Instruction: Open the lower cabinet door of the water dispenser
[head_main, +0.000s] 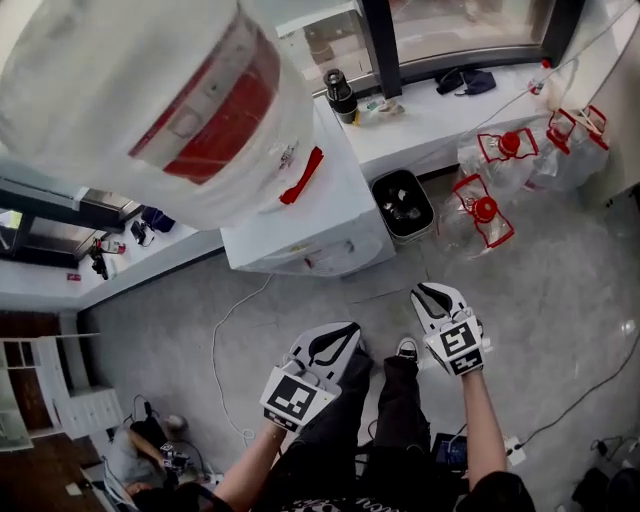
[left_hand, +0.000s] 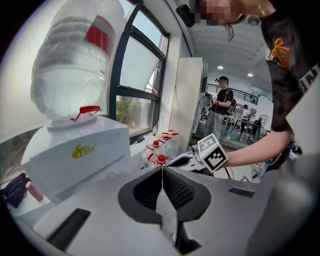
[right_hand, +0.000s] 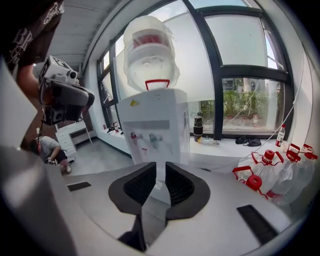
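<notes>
The white water dispenser (head_main: 300, 215) stands ahead of me with a large upturned bottle (head_main: 150, 100) on top. From above its lower cabinet door is hidden. In the right gripper view the dispenser (right_hand: 155, 125) faces me, taps showing, its lower front mostly behind the jaws. My left gripper (head_main: 338, 338) hovers over the floor short of the dispenser, jaws shut and empty, pads touching (left_hand: 162, 172). My right gripper (head_main: 432, 293) is level with it to the right, its jaws (right_hand: 160, 175) a narrow gap apart with nothing between them.
Several clear water jugs with red caps (head_main: 490, 185) crowd the floor right of the dispenser. A black bin (head_main: 402, 205) sits beside it. A white cable (head_main: 225, 340) runs across the grey floor. A person sits at the lower left (head_main: 140, 455). A windowsill (head_main: 450, 110) runs behind.
</notes>
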